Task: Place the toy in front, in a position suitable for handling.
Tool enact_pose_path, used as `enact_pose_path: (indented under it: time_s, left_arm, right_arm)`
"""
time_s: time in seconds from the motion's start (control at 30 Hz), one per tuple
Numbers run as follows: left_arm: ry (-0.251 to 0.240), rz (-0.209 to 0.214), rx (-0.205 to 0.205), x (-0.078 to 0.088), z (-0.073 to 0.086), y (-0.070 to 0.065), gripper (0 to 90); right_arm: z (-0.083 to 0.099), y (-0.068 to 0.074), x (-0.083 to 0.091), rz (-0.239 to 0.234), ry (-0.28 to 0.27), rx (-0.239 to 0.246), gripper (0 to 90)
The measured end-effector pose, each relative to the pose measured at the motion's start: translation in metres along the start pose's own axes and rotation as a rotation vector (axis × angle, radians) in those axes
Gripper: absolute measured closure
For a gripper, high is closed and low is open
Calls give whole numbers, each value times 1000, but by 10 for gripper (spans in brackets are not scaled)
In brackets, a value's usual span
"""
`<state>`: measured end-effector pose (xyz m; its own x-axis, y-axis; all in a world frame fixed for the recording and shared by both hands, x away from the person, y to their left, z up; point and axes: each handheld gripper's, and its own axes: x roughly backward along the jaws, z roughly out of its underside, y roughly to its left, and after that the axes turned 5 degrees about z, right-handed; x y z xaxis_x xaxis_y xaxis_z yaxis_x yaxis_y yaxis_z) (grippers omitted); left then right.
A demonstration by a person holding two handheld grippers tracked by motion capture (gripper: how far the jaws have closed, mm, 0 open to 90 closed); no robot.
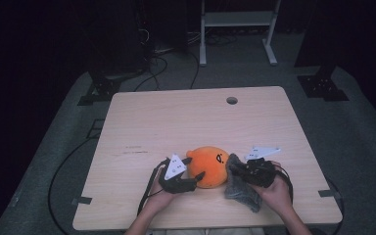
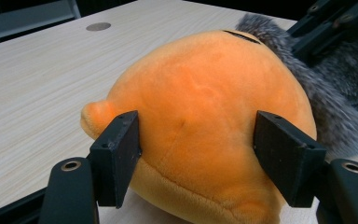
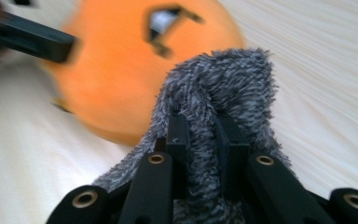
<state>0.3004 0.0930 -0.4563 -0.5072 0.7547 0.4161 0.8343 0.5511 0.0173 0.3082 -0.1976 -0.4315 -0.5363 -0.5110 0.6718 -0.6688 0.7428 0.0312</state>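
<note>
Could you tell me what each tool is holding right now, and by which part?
The left tool clasps the orange plush toy across its sides. The right tool pinches a raised fold of the grey fuzzy cloth.

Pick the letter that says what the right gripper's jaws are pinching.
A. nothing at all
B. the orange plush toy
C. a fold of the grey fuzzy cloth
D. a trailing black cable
C: in the right gripper view the right gripper has its jaws closed on a raised fold of the grey fuzzy cloth, while the orange plush toy sits between the left gripper's jaws.
</note>
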Motion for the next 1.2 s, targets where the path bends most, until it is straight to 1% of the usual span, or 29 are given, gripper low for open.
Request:
enact_pose_path:
  time_s: [0.03, 0.07, 0.1, 0.17, 0.23, 0.27, 0.33, 0.37, 0.43, 0.47, 0.5, 0.53, 0.57, 0.6, 0.63, 0.7, 0.73, 0.77, 0.8, 0.83, 0.87, 0.9, 0.93, 0.97, 1.0, 1.03, 1.13, 1.17, 1.2]
  left_arm:
    - [6, -2, -4, 0, 0, 0, 320]
    - [6, -3, -5, 0, 0, -1, 318]
    - [5, -4, -6, 0, 0, -1, 317]
    - [5, -3, -12, -1, -1, -2, 317]
    - [13, -3, -31, -2, -3, -5, 316]
    - [11, -6, -36, -3, -3, -6, 316]
    - [11, 1, -47, -2, -4, -7, 315]
    - [7, 12, -45, -1, -4, -7, 311]
    - [-10, 69, -36, 3, -6, -6, 280]
    - [-21, 98, -34, 4, -6, -5, 277]
    - [-29, 115, -33, 6, -7, -5, 282]
    - [-27, 114, -33, 6, -7, -6, 288]
    - [-18, 101, -38, 5, -7, -7, 293]
    - [-7, 88, -52, 4, -7, -8, 300]
    - [3, 70, -58, 3, -7, -9, 305]
    - [-9, 63, -55, 1, -5, -10, 315]
    - [-9, 62, -56, 0, -5, -11, 318]
    - [-8, 62, -64, -1, -5, -12, 319]
    - [-7, 64, -68, -1, -6, -12, 318]
    - [-2, 68, -76, -1, -6, -12, 318]
    - [5, 77, -84, 1, -7, -11, 317]
    - [4, 97, -84, 4, -8, -10, 310]
    - [-10, 111, -73, 7, -9, -8, 305]
    - [-37, 132, -51, 12, -11, -5, 305]
    - [-47, 135, -33, 14, -12, -4, 306]
    - [-47, 127, -19, 14, -12, -2, 313]
    - [-25, 124, -15, 8, -9, -2, 391]
    - [-24, 116, -12, 6, -9, -3, 406]
    - [-28, 114, -12, 4, -8, -4, 416]
  right_arm:
    - [1, -2, 0, 14, 11, -8, 773]
    - [1, -4, 3, 15, 1, -21, 774]
    - [1, -4, 5, -3, -18, -26, 774]
    - [-3, 0, 13, -44, -85, -14, 771]
    - [-7, 9, 18, -90, -153, -1, 770]
    - [-10, 16, 17, -79, -157, 28, 769]
    - [-11, 23, 11, -44, -127, 75, 769]
    - [-9, 23, 7, -30, -108, 77, 771]
    - [-7, 16, 5, -41, -93, 59, 772]
    - [-7, 13, 5, -34, -86, 44, 772]
    - [-5, 10, 6, -10, -77, 35, 772]
    - [-3, 6, 6, 17, -57, 33, 772]
    - [-2, 4, 6, 29, -45, 26, 774]
    - [-1, 2, 7, 30, -45, 17, 777]
    - [-1, 2, 10, 15, -61, 19, 777]
    - [-5, 9, 18, -42, -126, 40, 776]
    - [-8, 15, 20, -59, -149, 52, 775]
    - [-11, 22, 20, -63, -158, 79, 773]
    - [-12, 30, 17, -56, -153, 118, 771]
    - [-12, 33, 14, -47, -143, 139, 768]
    - [-11, 36, 11, -37, -129, 160, 768]
    - [-10, 35, 10, -36, -119, 162, 769]
    - [-9, 31, 9, -43, -102, 142, 770]
    - [-9, 29, 10, -41, -97, 133, 771]
    - [-7, 25, 10, -34, -88, 123, 771]
    - [-6, 24, 11, -28, -81, 121, 772]
    - [-4, 18, 14, -21, -75, 104, 771]
    - [-5, 21, 16, -12, -86, 114, 772]
    - [-6, 27, 19, 1, -106, 148, 772]
